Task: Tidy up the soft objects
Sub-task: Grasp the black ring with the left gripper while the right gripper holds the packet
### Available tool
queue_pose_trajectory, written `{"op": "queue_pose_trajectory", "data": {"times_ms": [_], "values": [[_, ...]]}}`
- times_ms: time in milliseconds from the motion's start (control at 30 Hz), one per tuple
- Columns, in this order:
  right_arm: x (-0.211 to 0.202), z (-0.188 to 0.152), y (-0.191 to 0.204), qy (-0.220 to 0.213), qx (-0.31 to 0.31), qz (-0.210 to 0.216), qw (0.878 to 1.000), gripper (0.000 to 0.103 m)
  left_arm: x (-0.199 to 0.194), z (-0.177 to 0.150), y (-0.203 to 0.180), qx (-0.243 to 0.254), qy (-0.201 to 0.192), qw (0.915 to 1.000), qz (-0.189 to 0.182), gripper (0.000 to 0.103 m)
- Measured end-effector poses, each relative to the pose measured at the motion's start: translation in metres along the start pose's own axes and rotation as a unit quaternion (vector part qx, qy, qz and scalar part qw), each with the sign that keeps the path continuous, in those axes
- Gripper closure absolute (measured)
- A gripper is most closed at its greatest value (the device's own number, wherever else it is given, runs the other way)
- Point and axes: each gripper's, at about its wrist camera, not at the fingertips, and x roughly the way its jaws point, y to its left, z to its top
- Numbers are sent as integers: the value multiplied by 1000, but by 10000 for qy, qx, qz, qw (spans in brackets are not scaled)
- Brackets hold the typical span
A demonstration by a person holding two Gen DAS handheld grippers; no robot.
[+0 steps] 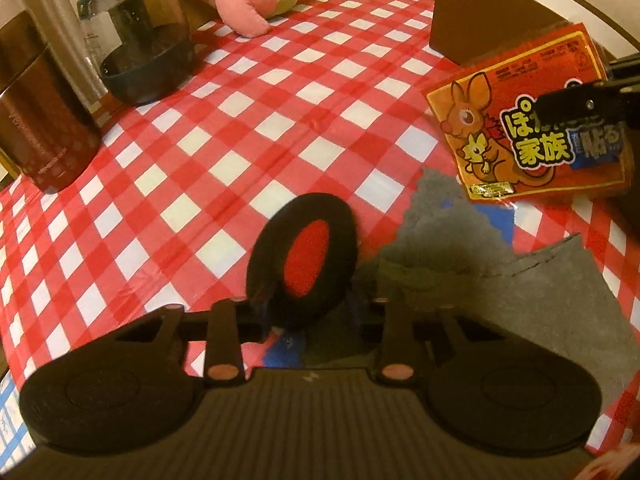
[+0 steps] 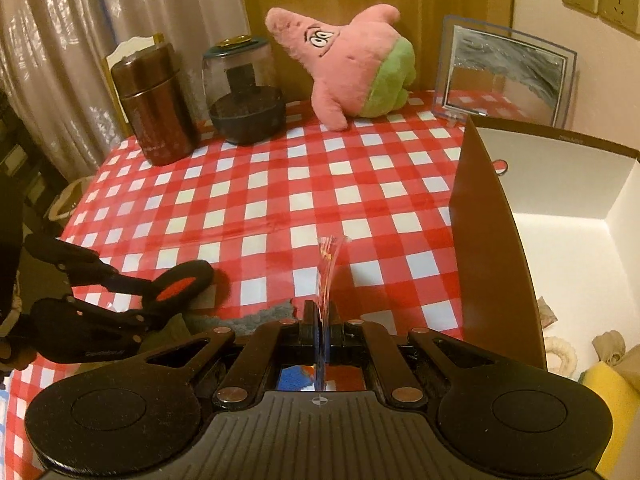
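Clamped shut in right claw (image 2: 322,322): orange packet (image 2: 327,268), edge-on, long axis pointing ahead. Just to its right, open box (image 2: 496,240); likely a short rightward swing. Left claw (image 1: 352,280) parted by grey cloth (image 1: 460,248), farther from the box.

At my bench's (image 2: 280,200) far edge stand a brown canister (image 2: 154,108), a dark-based clear jar (image 2: 246,96) and a clear photo frame (image 2: 506,70).

The orange packet (image 1: 532,128), right of the left fingers, reads "家族" in yellow. Blue "貼る" follows. Its fine print is illegible.
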Motion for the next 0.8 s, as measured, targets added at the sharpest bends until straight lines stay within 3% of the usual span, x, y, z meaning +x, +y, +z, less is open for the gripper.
{"op": "queue_pose_trajectory", "data": {"times_ms": [67, 200, 567, 800], "values": [[-1, 0, 0, -3, 35, 2, 10000, 101, 0, 2, 1, -41, -57, 10000, -5, 88], [-3, 1, 0, -28, 95, -15, 9999, 101, -4, 5, 3, -176, -157, 9997, 53, 93], [-22, 3, 5, -264, 46, 54, 9996, 101, -44, 7, 14, -1102, -449, 9928, -156, 95], [-46, 3, 6, -464, 39, 56, 9989, 101, -78, 15, 4, -1351, -627, 9884, -285, 95]]}}
